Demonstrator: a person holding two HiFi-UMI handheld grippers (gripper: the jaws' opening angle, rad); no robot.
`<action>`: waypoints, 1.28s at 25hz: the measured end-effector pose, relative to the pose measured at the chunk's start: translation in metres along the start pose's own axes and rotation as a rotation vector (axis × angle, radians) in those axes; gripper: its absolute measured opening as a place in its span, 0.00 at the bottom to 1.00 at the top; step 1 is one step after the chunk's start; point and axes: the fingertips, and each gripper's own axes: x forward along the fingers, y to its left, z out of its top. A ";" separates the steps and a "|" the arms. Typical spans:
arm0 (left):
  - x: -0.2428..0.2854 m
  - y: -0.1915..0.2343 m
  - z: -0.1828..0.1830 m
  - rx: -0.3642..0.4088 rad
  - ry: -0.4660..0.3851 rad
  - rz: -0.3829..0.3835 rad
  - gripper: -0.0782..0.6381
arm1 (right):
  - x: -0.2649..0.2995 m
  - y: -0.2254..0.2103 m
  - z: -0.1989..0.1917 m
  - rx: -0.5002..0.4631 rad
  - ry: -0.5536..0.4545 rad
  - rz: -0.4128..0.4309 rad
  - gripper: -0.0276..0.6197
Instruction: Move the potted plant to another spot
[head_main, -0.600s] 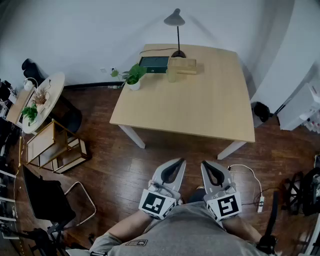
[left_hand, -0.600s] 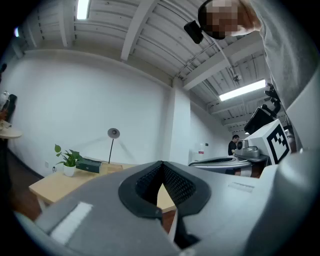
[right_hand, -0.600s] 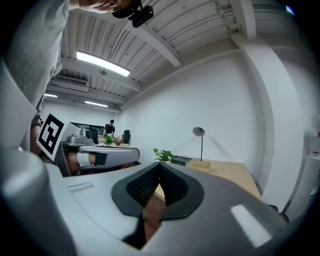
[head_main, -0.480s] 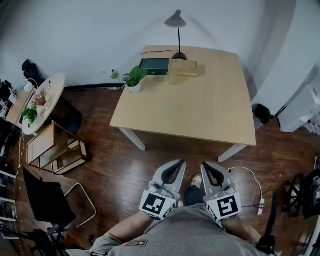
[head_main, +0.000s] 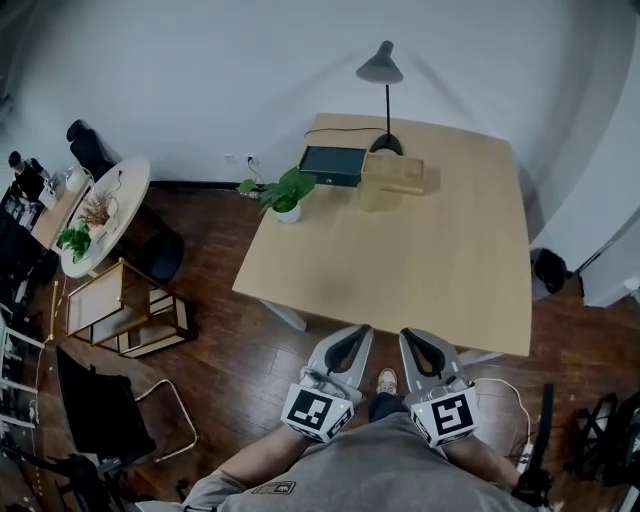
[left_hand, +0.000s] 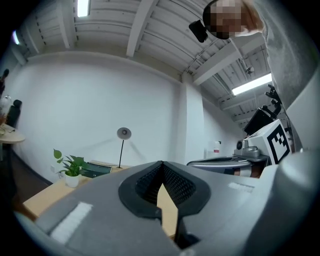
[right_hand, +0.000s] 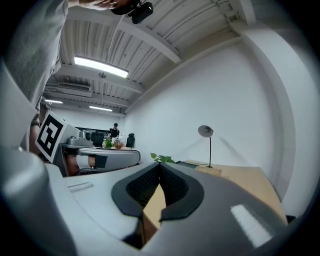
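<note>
Close to your body, your left gripper (head_main: 358, 330) and right gripper (head_main: 408, 334) are both clenched on nothing. Across the tabletop (head_main: 420, 270), at its far left corner, stands the potted plant (head_main: 286, 198). It is likely light, with soft leaves, so grip the stiff white pot.

You are holding 2 grippers side by side, close in front of your torso, both pointing forward and about level. Your left gripper (head_main: 358, 330) is sitting with its jaws pressed together, gripping nothing. Your right gripper (head_main: 408, 334) is doing the same just beside it, the 2 not touching. Your forearms (head_main: 252, 460) are angling inward behind them.
</note>
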 end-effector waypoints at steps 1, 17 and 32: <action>0.011 0.009 0.003 0.001 0.000 0.012 0.11 | 0.011 -0.008 0.004 -0.001 -0.006 0.014 0.05; 0.102 0.146 -0.026 -0.009 0.059 0.212 0.11 | 0.153 -0.078 -0.017 0.049 0.031 0.129 0.05; 0.119 0.326 -0.089 0.005 0.164 0.250 0.11 | 0.289 -0.055 -0.035 0.011 0.198 0.058 0.05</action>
